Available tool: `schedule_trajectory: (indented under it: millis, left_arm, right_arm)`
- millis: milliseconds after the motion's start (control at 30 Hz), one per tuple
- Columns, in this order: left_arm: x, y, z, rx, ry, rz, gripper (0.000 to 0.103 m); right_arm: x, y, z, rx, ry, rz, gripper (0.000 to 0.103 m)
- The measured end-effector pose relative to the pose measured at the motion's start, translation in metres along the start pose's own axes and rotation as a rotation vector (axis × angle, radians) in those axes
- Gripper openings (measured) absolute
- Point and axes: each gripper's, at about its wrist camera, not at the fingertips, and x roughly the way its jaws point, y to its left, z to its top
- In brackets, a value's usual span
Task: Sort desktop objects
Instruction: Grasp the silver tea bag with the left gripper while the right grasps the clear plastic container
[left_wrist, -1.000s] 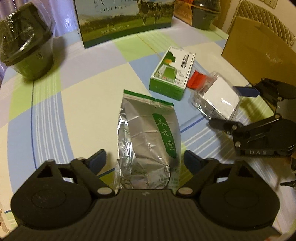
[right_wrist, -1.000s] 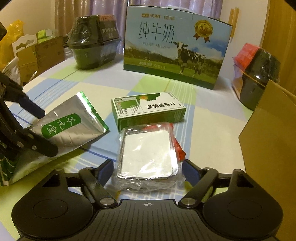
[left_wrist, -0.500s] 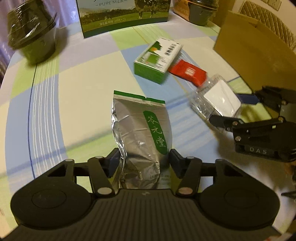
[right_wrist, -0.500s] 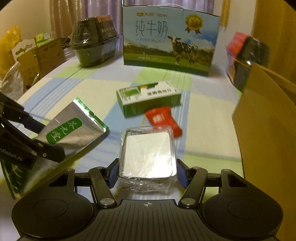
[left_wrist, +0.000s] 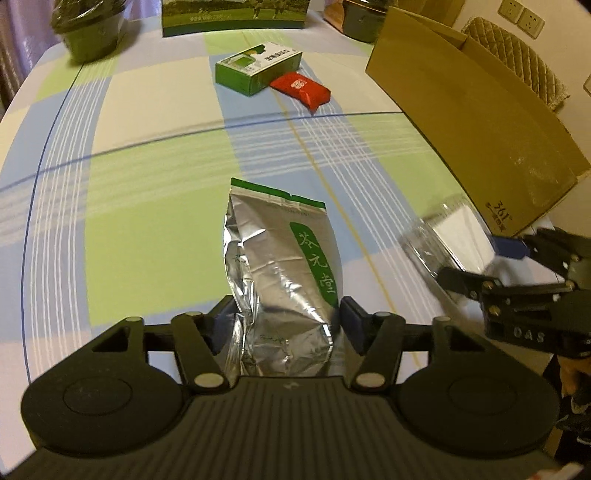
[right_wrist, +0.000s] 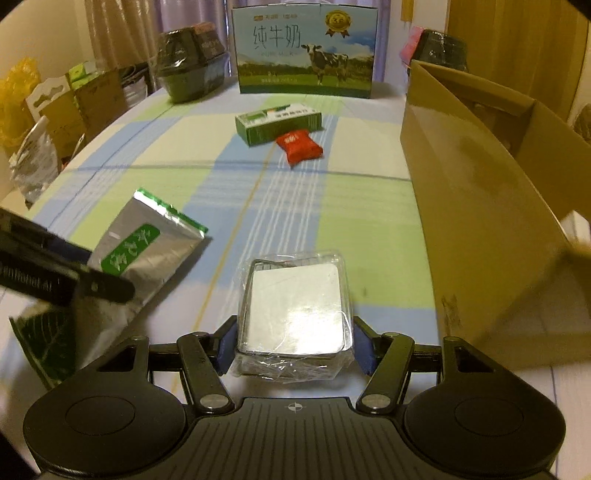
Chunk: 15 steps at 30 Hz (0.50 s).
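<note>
A: Silver foil pouch (left_wrist: 284, 273) first: where does it sit?
B: Between the jaws of the left gripper (left_wrist: 284, 326), which press on its lower end from both sides. It looks lifted above the tabletop (left_wrist: 155, 177), its green-edged top pointing away.
A: And the right gripper (right_wrist: 293, 350)?
B: Its jaws are closed on a clear-wrapped tray (right_wrist: 295, 306) with a white lid, held over the checked cloth just beside the brown cardboard box (right_wrist: 480, 192).
A: What lies farther out?
B: Near the middle of the tabletop a green carton (right_wrist: 277, 123) lies flat, with a red packet (right_wrist: 299, 146) touching its near side. Behind them stands a milk box (right_wrist: 304, 48) with a cow on it. A dark wrapped container (right_wrist: 192, 59) stands at the far left, another (right_wrist: 441, 48) behind the cardboard box.
</note>
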Motion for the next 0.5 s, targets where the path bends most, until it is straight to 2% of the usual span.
schedule_trajectory:
  millis: [167, 267, 500]
  left_arm:
    - [0.002, 0.001, 0.000, -0.006, 0.024, 0.006, 0.068]
    - [0.007, 0.000, 0.002, 0.025, 0.049, 0.019, 0.075]
    - [0.023, -0.011, -0.001, 0.100, 0.120, 0.055, 0.078]
  right_arm:
    - [-0.008, 0.000, -0.014, -0.008, -0.010, 0.005, 0.062]
    - [-0.009, -0.001, -0.017, -0.005, -0.014, 0.007, 0.072]
    - [-0.005, 0.005, -0.016, -0.070, -0.012, -0.006, 0.078]
